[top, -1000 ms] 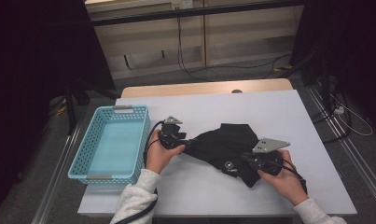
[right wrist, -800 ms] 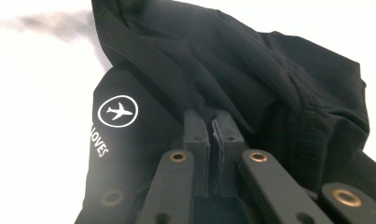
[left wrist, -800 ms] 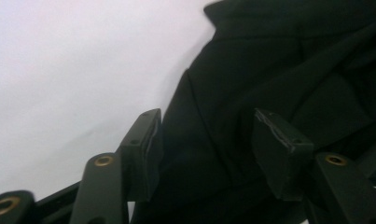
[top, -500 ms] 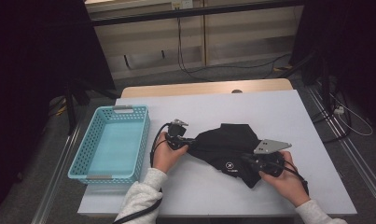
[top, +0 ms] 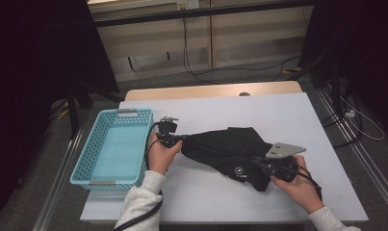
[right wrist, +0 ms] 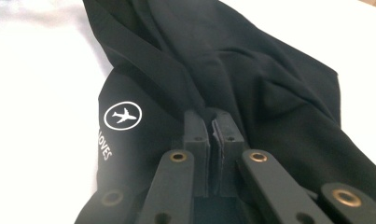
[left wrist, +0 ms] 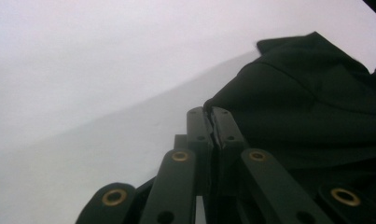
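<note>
Your left hand-held gripper, clamped on the black garment, has pulled away from the basket; your right hand-held gripper pinches the opposite edge, stretching it.

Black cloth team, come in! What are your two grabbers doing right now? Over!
Left gripper shut on black cloth. Right gripper shut on its other end. Blue basket beside, nothing blocking.

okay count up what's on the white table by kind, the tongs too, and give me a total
Black garment: 1
Blue basket: 1
Tongs: 2, the left tongs and the right tongs, each shut on the black garment
Total: 4
</note>
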`<state>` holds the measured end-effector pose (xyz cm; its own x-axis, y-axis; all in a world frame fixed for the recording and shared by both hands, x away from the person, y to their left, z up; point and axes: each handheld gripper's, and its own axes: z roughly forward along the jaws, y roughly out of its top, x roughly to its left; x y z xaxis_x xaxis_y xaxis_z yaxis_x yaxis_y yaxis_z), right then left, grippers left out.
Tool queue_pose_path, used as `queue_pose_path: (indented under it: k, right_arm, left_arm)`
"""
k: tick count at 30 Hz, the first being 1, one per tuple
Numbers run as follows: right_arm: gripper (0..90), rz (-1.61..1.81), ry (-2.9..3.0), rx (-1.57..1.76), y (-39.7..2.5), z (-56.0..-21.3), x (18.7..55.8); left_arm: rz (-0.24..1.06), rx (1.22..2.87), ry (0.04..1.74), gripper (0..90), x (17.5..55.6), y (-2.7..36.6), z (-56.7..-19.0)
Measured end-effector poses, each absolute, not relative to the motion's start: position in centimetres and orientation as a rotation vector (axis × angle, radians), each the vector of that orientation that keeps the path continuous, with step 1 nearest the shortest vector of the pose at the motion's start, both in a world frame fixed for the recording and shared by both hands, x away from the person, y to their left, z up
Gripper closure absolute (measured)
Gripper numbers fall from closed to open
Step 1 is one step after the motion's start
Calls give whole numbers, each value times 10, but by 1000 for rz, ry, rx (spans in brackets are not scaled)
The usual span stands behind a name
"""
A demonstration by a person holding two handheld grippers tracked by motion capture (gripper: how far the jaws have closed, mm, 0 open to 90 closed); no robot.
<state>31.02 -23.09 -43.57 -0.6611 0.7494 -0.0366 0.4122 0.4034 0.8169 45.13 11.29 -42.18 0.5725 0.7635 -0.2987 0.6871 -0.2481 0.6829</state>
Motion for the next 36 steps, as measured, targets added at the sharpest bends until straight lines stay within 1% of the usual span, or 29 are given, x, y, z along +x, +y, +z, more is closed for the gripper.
queue_pose_path:
  k: [7,10,14,17,20,26,29,30,32,34,36]
  right_arm:
    - [866,1157,2202,1044,-251,-429,312]
    - [867,1178,2135,1083,-266,-423,312]
    - [867,1194,2044,1097,-278,-414,313]
    - [866,1180,2033,1106,-281,-414,314]
    - [863,1155,2064,1123,-279,-423,316]
    - [854,1143,2109,1116,-269,-430,313]
    - [822,1146,2122,1120,-264,-434,314]
    - [759,1160,2119,1148,-261,-435,313]
    - [743,1165,2121,1146,-259,-436,313]
    - [648,1151,2122,1140,-255,-437,311]
    - [632,1151,2126,1134,-253,-436,309]
  left_arm:
    - [177,1945,1198,874,451,126,-412]
    - [175,1906,1213,875,451,130,-408]
    - [146,1898,1191,874,449,127,-406]
    - [123,1925,1179,873,448,119,-410]
    - [121,1968,1179,871,446,115,-417]
    - [124,1979,1185,871,443,116,-417]
    - [124,1984,1183,871,442,117,-417]
    - [121,1978,1186,871,442,116,-418]
    - [122,1984,1183,871,441,116,-418]
    - [119,1984,1178,871,440,116,-417]
    - [116,1985,1176,871,440,115,-417]
